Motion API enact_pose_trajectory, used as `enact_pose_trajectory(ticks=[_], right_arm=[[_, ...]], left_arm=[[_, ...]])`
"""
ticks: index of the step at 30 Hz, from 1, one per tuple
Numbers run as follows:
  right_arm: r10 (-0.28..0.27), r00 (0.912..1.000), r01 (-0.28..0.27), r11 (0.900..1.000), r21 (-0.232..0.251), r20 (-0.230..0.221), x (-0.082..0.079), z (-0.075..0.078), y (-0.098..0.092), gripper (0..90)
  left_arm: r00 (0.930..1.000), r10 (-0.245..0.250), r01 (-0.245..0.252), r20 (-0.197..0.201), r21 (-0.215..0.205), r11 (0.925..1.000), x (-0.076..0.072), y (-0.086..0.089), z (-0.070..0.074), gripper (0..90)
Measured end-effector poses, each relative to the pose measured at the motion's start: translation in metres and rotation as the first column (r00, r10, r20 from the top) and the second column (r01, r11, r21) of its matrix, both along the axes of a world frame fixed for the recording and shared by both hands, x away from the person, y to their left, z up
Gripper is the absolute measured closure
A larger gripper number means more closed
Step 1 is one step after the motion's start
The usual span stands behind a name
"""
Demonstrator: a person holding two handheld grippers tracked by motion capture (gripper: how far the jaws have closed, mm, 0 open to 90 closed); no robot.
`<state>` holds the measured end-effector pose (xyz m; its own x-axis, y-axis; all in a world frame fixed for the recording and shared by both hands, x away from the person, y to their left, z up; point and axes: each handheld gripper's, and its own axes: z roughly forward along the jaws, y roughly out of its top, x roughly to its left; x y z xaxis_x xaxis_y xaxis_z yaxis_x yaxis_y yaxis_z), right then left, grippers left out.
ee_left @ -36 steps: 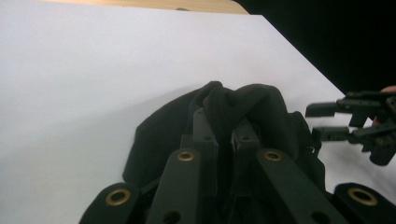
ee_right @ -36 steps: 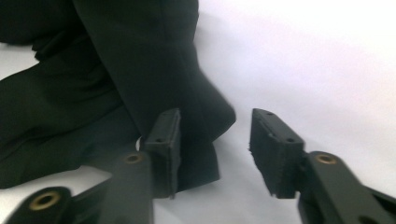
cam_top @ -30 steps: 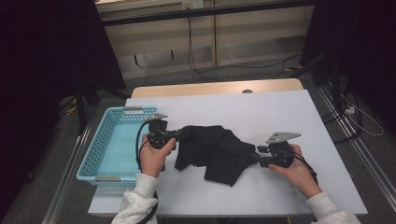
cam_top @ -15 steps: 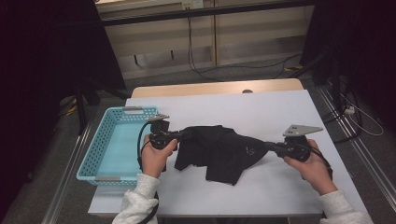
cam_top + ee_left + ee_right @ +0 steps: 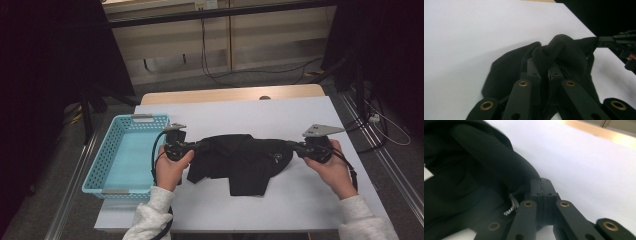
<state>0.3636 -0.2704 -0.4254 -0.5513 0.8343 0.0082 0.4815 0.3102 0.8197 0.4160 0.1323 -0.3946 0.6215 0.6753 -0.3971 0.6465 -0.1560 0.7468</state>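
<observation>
A black garment (image 5: 245, 160) lies on the white table (image 5: 260, 115), pulled out into a band between my two grippers. My left gripper (image 5: 198, 146) is shut on the garment's left end, where a bunched fold of cloth (image 5: 559, 53) bulges over its jaws (image 5: 543, 73). My right gripper (image 5: 294, 146) is shut on the right end, with the black fabric (image 5: 499, 167) pinched between its closed jaws (image 5: 541, 188). A small white label (image 5: 510, 210) hangs beside them. The right gripper (image 5: 602, 41) also appears far off in the left gripper view, holding the cloth taut.
A light blue plastic basket (image 5: 127, 160) stands at the table's left side, close to my left hand. A wooden strip (image 5: 225, 94) borders the far edge of the table. Cables lie on the floor beyond it, and metal rails run along both sides.
My right hand has moved right and slightly up with the garment's end, stretching the cloth out. The left hand has stayed in place.
</observation>
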Motion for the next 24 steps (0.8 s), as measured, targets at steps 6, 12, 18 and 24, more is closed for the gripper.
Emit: enact_pose_trajectory(ticks=[6, 12, 18, 24], right_arm=[[-0.017, 0.9995, 0.016, 0.999, -0.044, -0.026, 0.001, -0.012, 0.009, 68.7], [-0.045, 0.9967, 0.046, 0.999, 0.011, -0.068, -0.006, -0.018, -0.001, 60.5], [-0.036, 0.9906, 0.040, 0.999, 0.026, -0.132, -0.006, -0.030, 0.006, 54.5], [-0.027, 0.9862, 0.032, 0.999, 0.025, -0.163, -0.005, -0.036, 0.014, 63.6]], left_arm=[[0.9995, 0.031, -0.030, -0.012, 0.008, 0.9995, 0.002, 0.009, -0.003, 83.8], [0.9988, 0.049, -0.049, -0.006, 0.011, 0.9987, 0.002, 0.013, -0.001, 83.6], [0.9983, 0.059, -0.059, -0.003, 0.001, 0.9983, 0.003, 0.015, 0.000, 83.6], [0.9991, 0.042, -0.042, -0.006, 0.005, 0.9991, 0.002, 0.014, -0.001, 83.6]])
